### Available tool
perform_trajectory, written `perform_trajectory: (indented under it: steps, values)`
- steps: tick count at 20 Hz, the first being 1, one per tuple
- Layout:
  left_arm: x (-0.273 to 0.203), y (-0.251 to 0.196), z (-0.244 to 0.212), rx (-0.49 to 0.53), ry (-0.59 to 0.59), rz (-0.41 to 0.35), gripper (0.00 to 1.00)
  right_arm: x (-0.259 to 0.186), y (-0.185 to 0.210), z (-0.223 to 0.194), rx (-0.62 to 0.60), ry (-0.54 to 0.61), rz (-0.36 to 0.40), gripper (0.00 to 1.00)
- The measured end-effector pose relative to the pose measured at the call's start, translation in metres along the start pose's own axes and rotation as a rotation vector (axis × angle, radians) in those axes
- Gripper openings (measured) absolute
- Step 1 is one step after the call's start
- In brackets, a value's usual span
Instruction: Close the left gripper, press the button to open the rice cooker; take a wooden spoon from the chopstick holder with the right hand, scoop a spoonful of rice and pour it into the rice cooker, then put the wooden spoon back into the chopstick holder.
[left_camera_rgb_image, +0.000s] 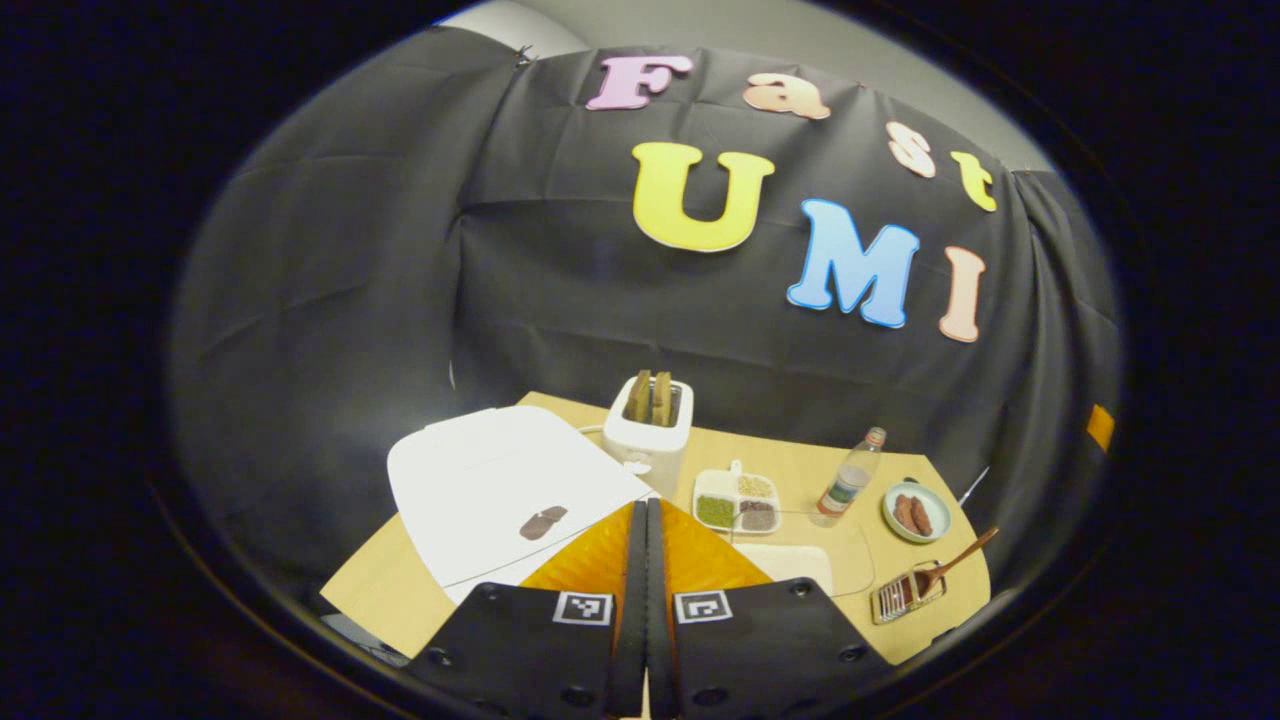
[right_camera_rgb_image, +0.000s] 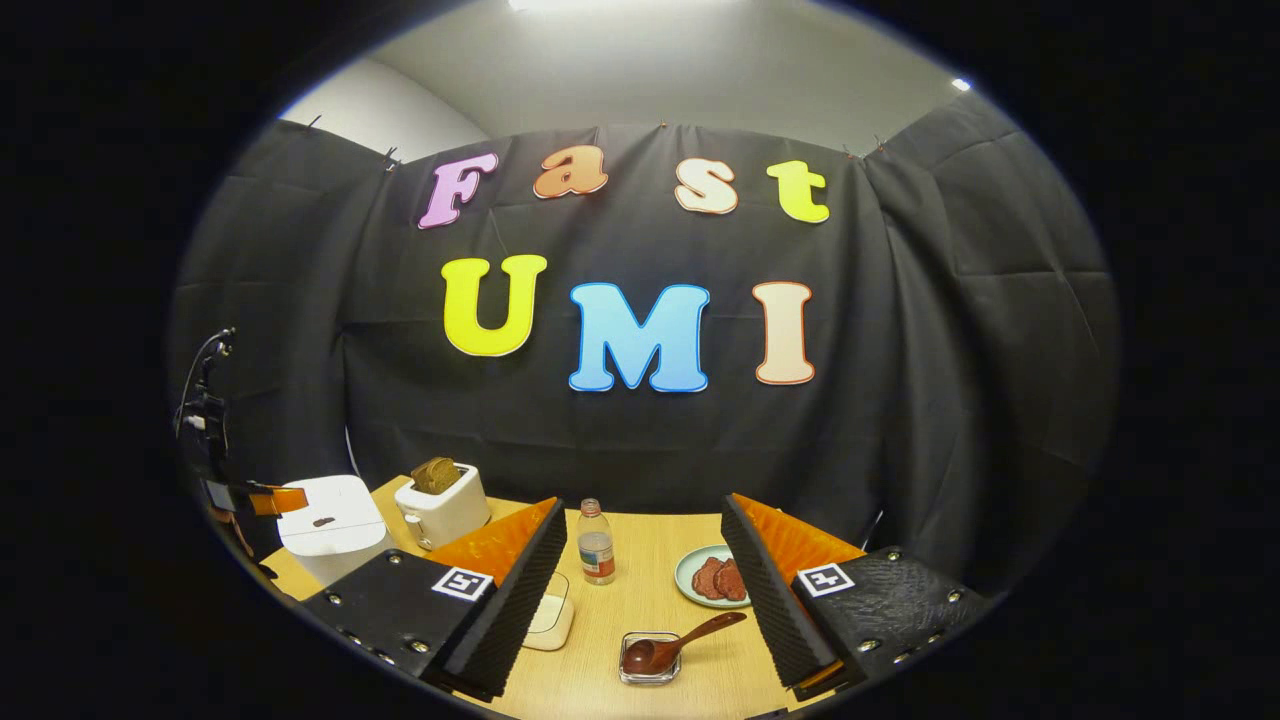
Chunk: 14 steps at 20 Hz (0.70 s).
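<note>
My left gripper is shut with nothing in it, its tips over the right edge of the white rice cooker. The cooker's lid is down, and its dark button lies a little left of the tips. In the right gripper view the same cooker stands at the far left with the left gripper at its side. My right gripper hangs open above the table. The wooden spoon lies in the clear chopstick holder below and between its fingers. That spoon and holder sit at the table's right front.
A white toaster with bread stands behind the cooker. A divided dish of grains, a bottle, a plate of sausages and a white box sit on the wooden table. Black cloth walls the booth.
</note>
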<state>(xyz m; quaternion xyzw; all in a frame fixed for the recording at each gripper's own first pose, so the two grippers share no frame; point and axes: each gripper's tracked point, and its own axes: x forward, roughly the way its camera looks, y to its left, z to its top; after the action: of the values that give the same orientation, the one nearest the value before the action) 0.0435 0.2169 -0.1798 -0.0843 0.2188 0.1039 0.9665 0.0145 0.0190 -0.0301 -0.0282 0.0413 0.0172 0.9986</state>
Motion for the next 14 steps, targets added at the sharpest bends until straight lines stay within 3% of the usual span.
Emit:
perform_trajectory:
  steps: [5, 14]
  values:
    - [0.037, 0.04, -0.024, -0.061, 0.092, 0.045, 0.09, 0.002, -0.001, -0.008, -0.015, 0.024, -0.008, 0.95]
    - [0.086, 0.072, -0.047, -0.006, 0.2, 0.101, 0.09, 0.007, 0.004, -0.016, -0.032, 0.054, -0.013, 0.95]
